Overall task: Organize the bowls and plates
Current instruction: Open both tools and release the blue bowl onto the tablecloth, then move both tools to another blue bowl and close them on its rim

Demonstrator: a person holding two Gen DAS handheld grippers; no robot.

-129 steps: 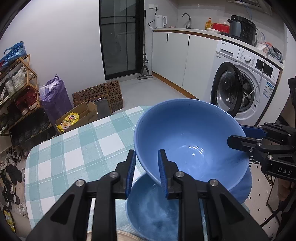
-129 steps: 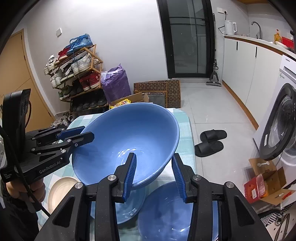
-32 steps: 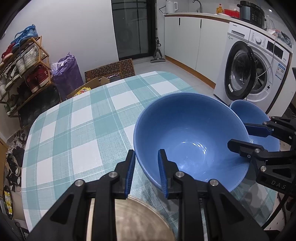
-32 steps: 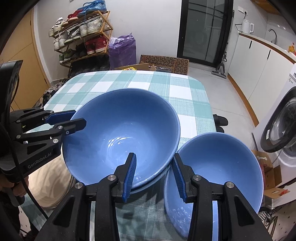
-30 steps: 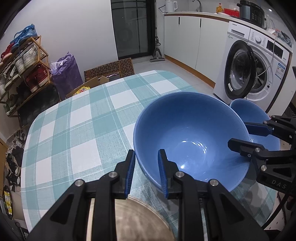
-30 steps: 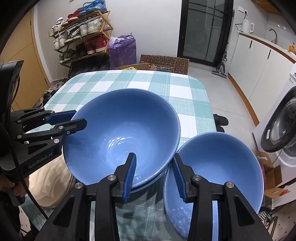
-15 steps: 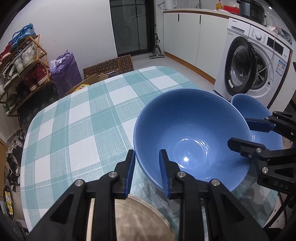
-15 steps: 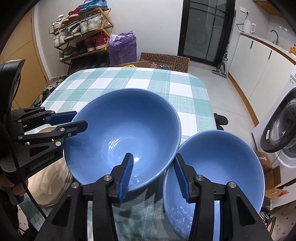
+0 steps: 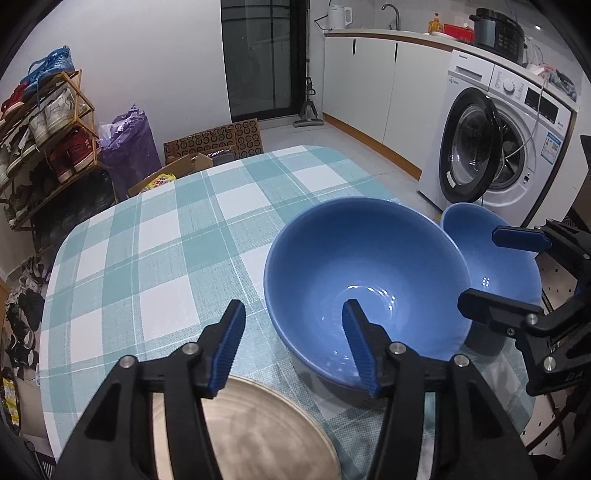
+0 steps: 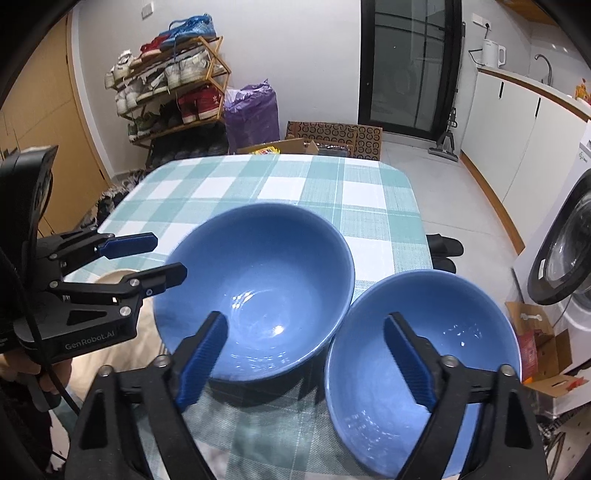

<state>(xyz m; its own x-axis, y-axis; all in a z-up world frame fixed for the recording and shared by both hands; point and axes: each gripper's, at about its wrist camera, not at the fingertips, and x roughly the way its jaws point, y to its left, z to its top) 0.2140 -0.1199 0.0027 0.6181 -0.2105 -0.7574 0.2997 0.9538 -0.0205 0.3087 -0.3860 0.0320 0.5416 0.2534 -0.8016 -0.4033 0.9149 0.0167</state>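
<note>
Place: a lived-in home, a kitchen and laundry corner opening onto an entry area.
Kitchen signs: white cabinets point(image 9: 369, 81) ran under a counter carrying a kettle point(image 9: 340, 17), a faucet point(image 9: 392, 13) and a cooker point(image 9: 498, 26).
Laundry: a front-loading washing machine point(image 9: 517, 122) stood with its door ajar.
Entry clutter: a wooden shoe rack point(image 10: 170, 85) full of sneakers, a purple bag point(image 10: 253, 116) and cardboard boxes point(image 10: 332, 138) sat on the floor.
Dining: a table with a teal checked cloth point(image 9: 147, 240).
</note>
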